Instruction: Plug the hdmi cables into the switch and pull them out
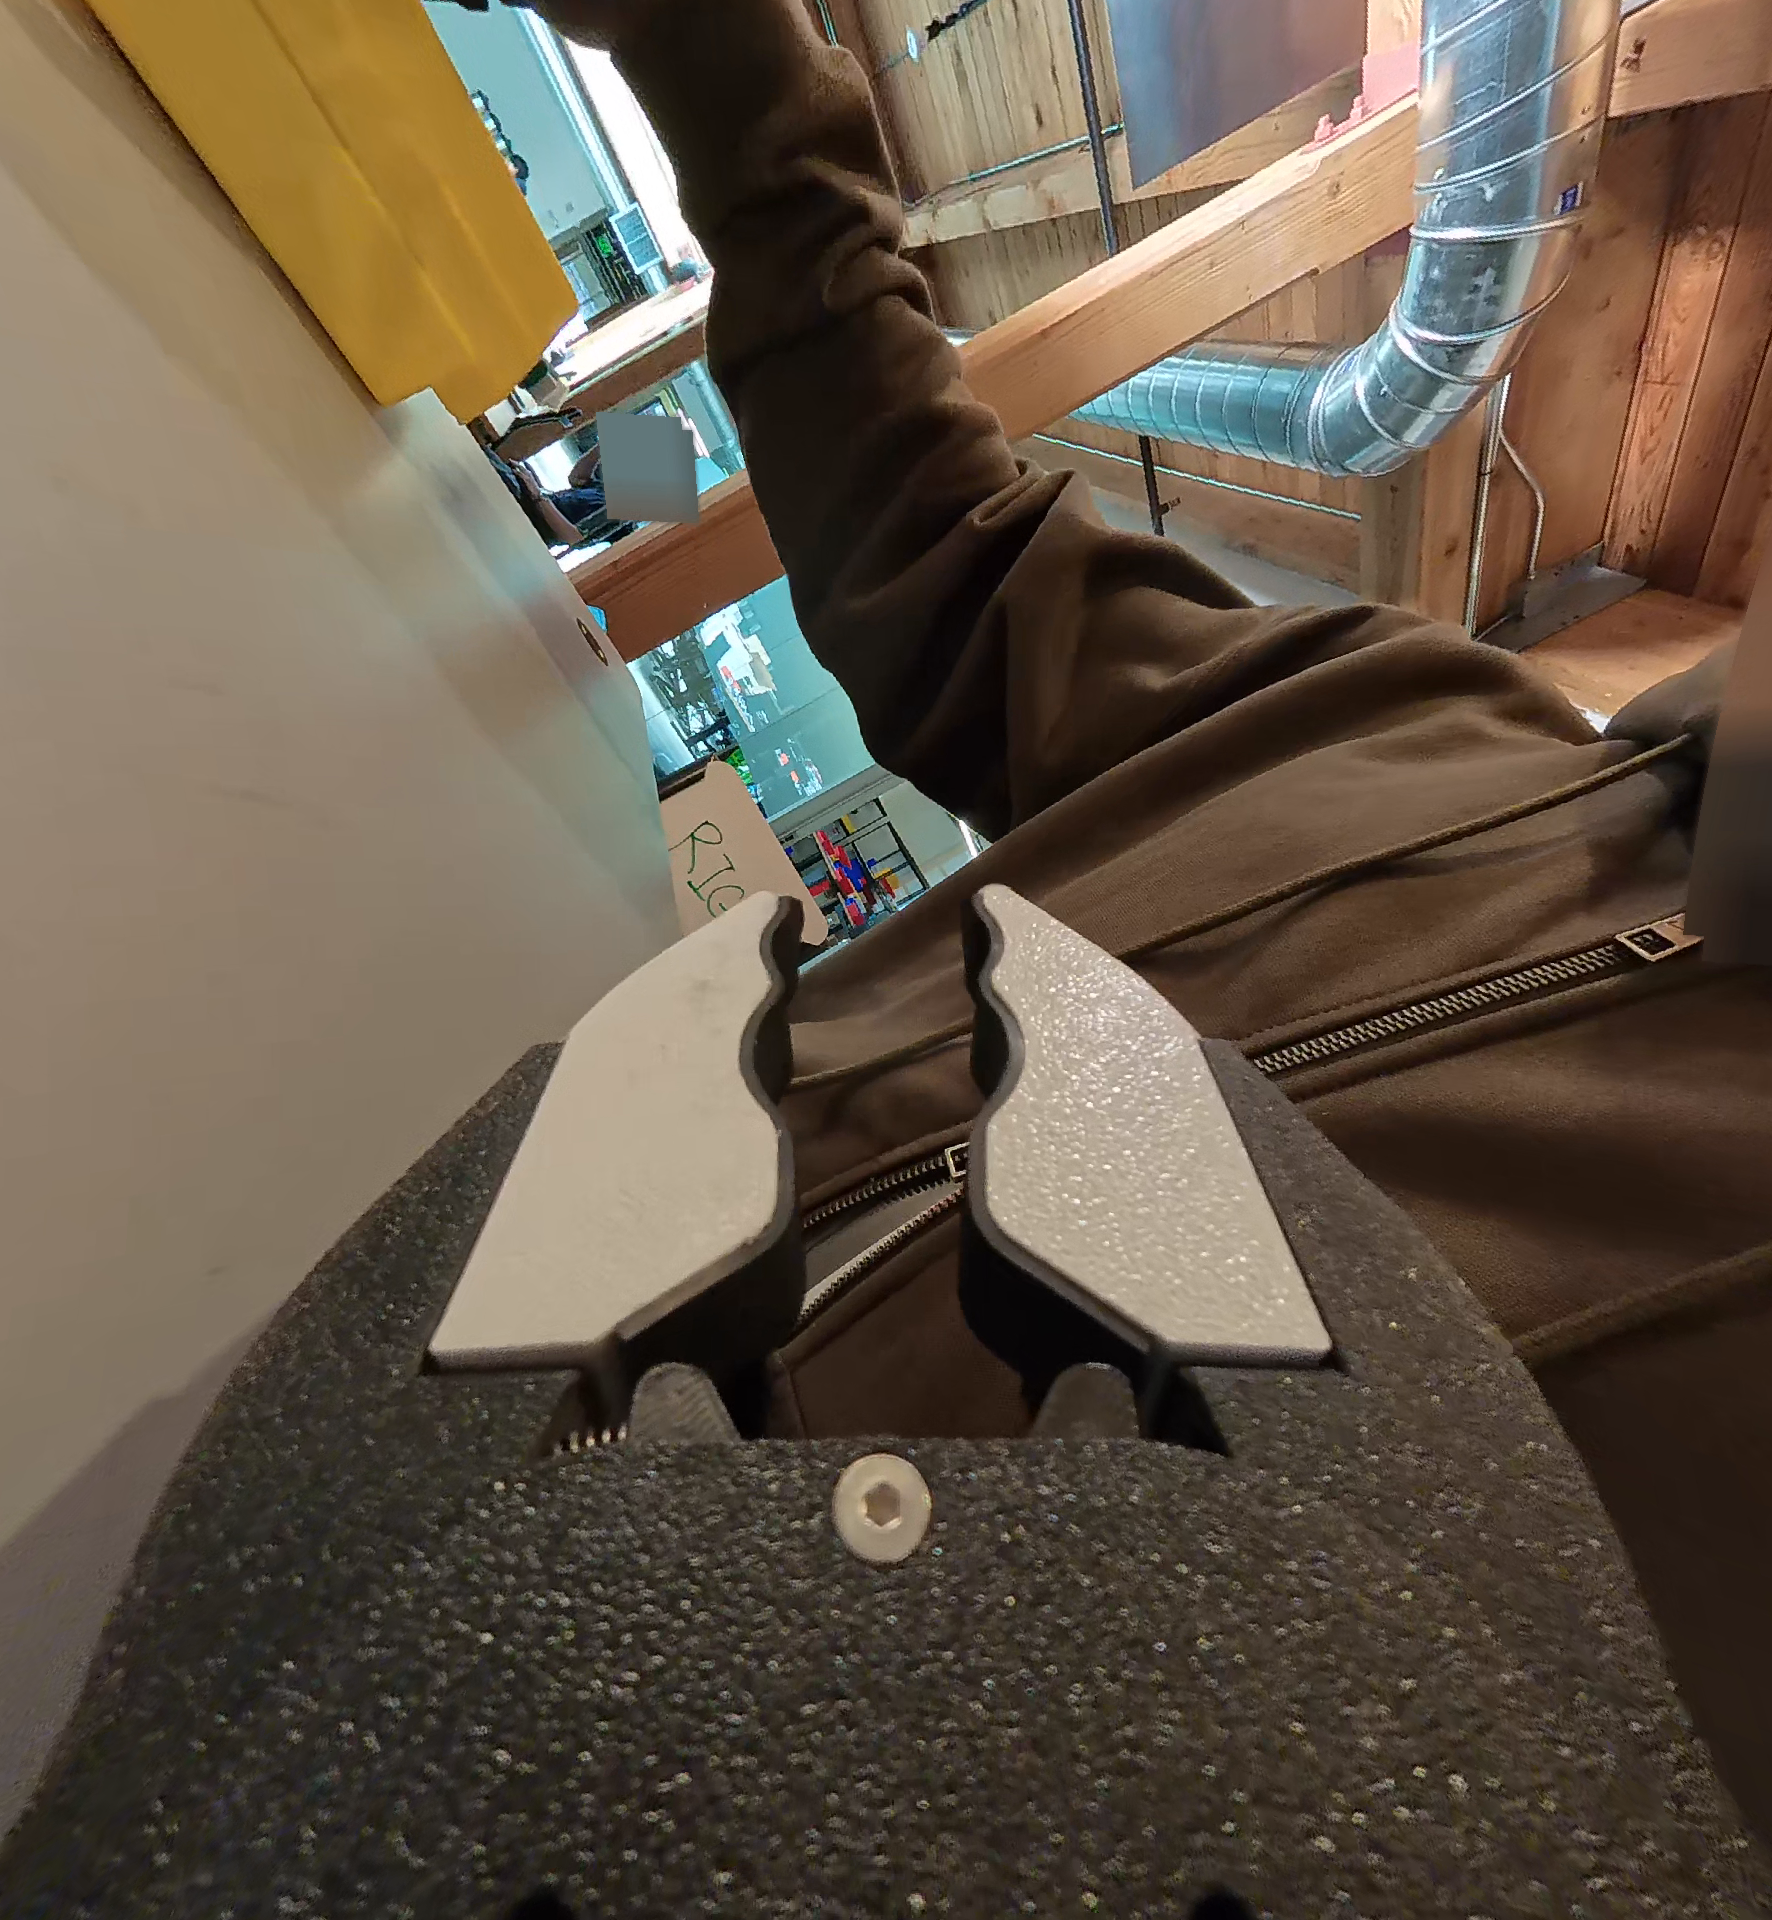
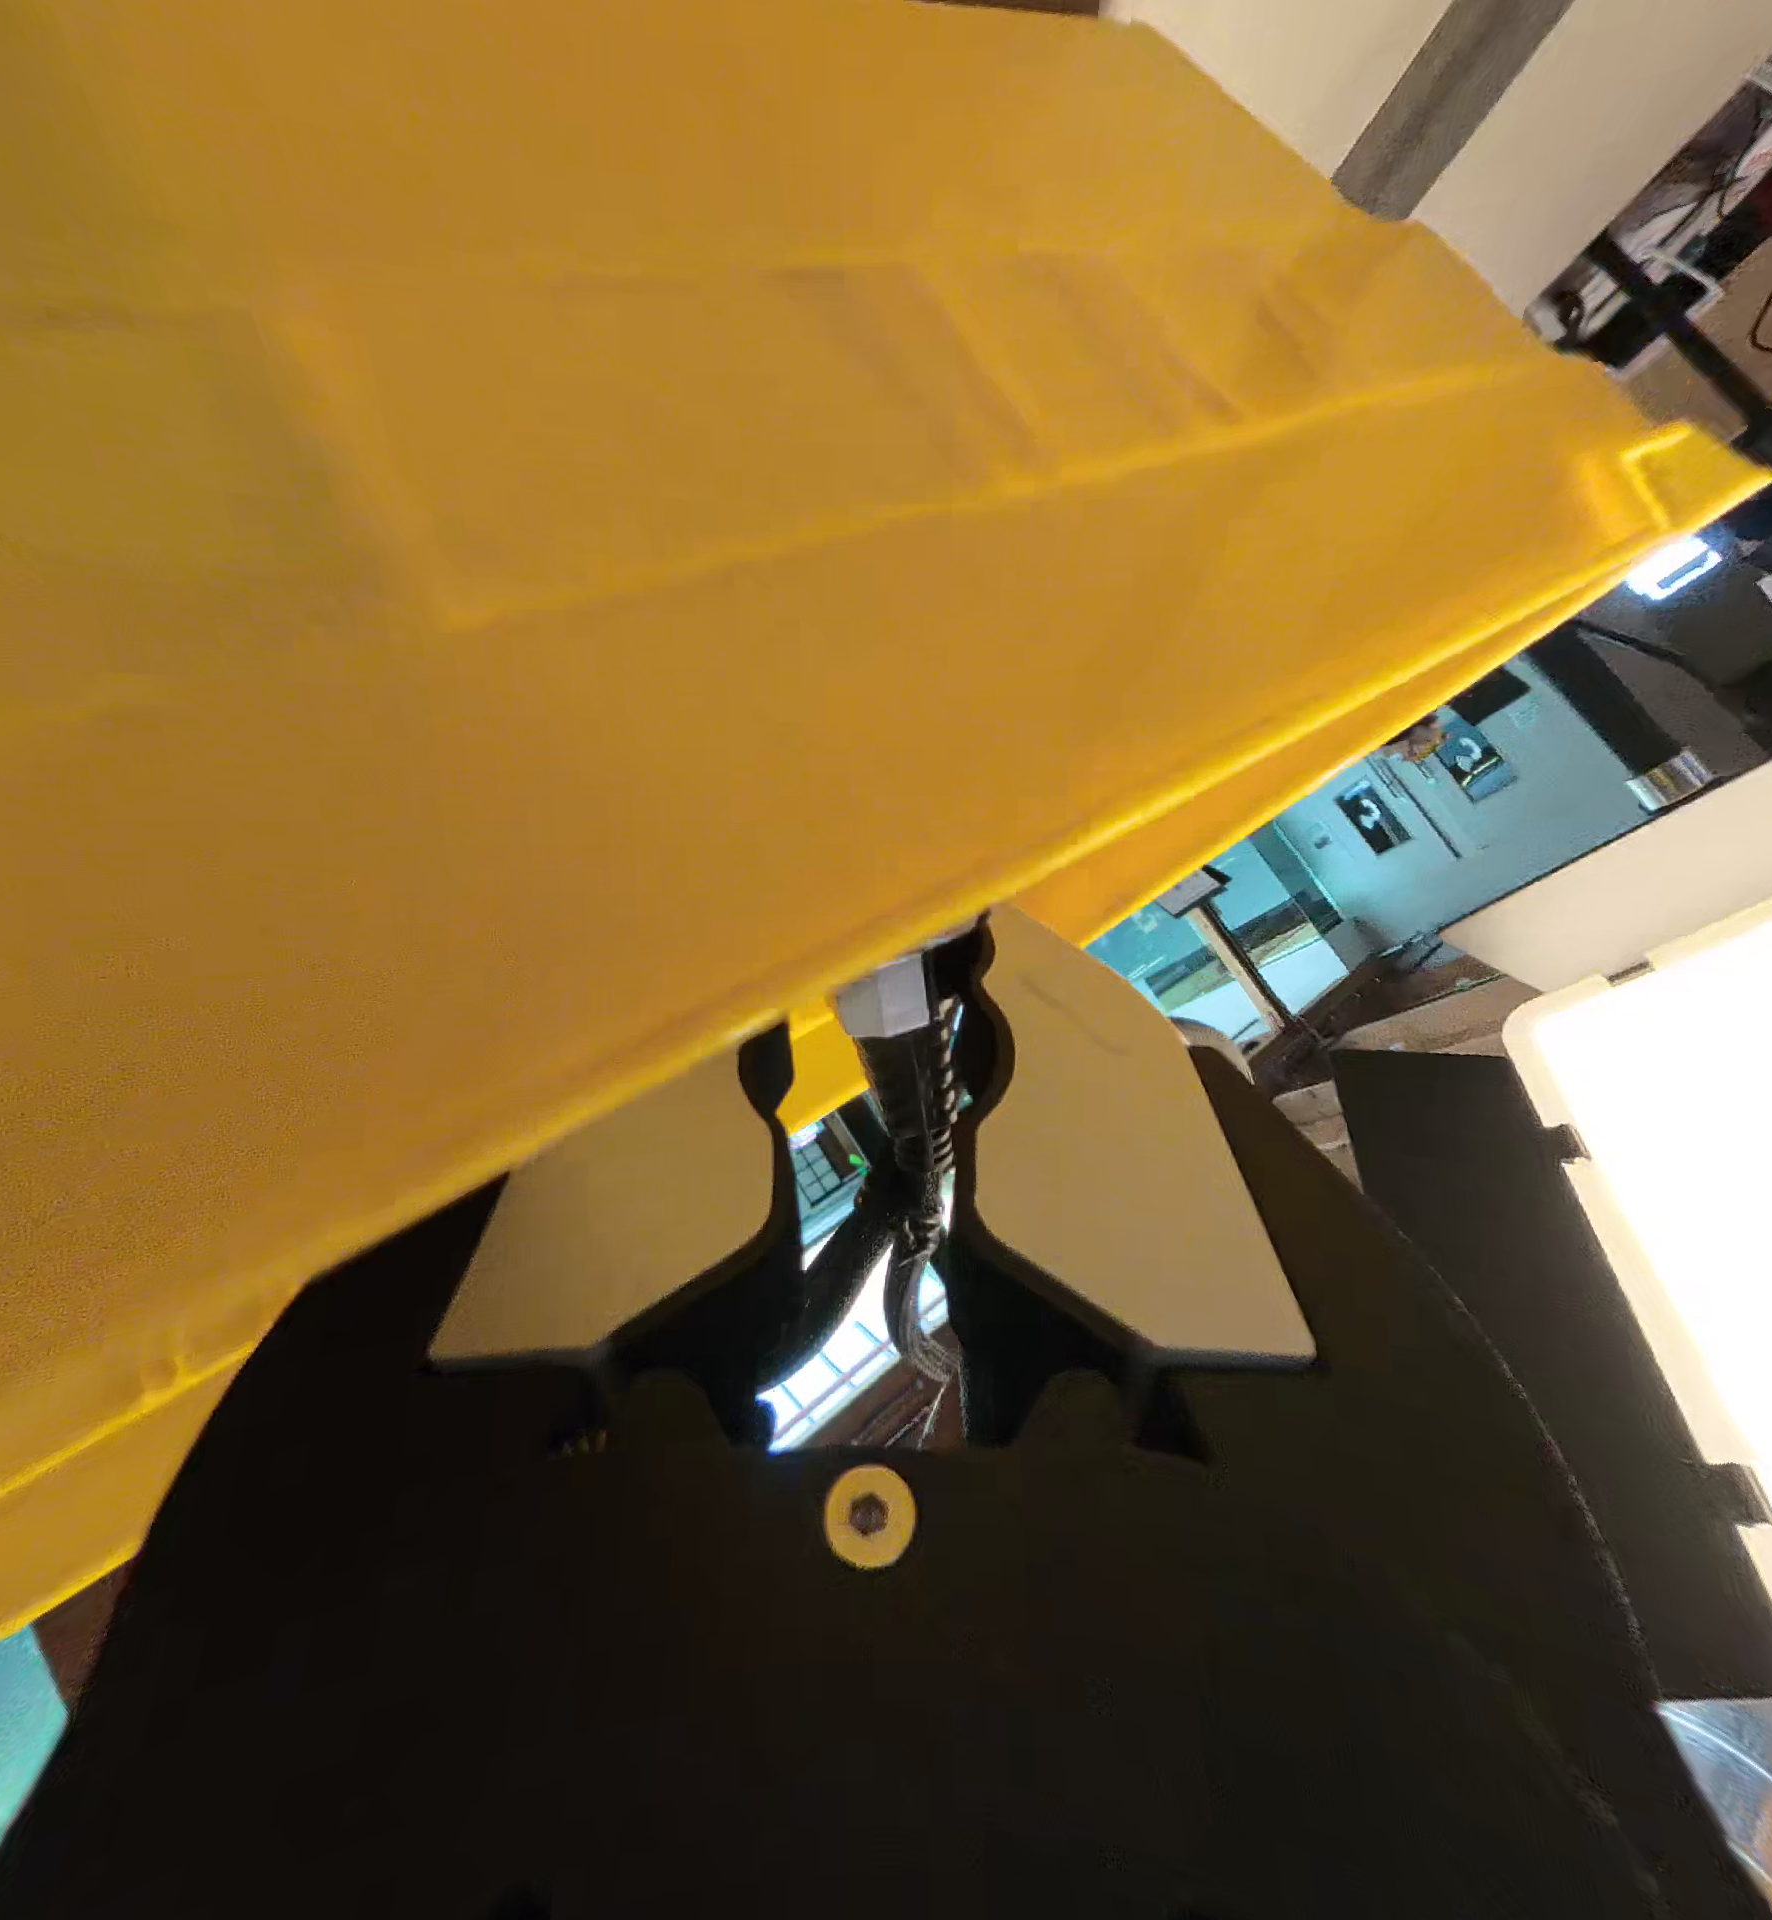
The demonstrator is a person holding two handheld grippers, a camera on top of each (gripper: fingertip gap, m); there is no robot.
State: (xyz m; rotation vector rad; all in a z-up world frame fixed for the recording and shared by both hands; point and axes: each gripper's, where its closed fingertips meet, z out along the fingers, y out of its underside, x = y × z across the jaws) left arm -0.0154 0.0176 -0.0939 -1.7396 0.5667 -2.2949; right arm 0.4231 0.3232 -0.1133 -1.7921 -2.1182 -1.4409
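Yellow bin (image 2: 653, 520) over right tool (image 2: 887, 997) — cable (image 2: 918, 1122) between.

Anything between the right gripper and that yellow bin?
Yes. A black braided cable with a grey hex fitting runs between the right gripper's fingers up to the yellow bin's edge. Contact cannot be judged.

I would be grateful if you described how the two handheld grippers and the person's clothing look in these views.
Each gripper has a rough, speckled black body with one silver hex screw at its centre. The left gripper carries two flat light-grey fingers with wavy black inner edges; the right gripper is built alike. The person wears a dark brown zip jacket with long sleeves.
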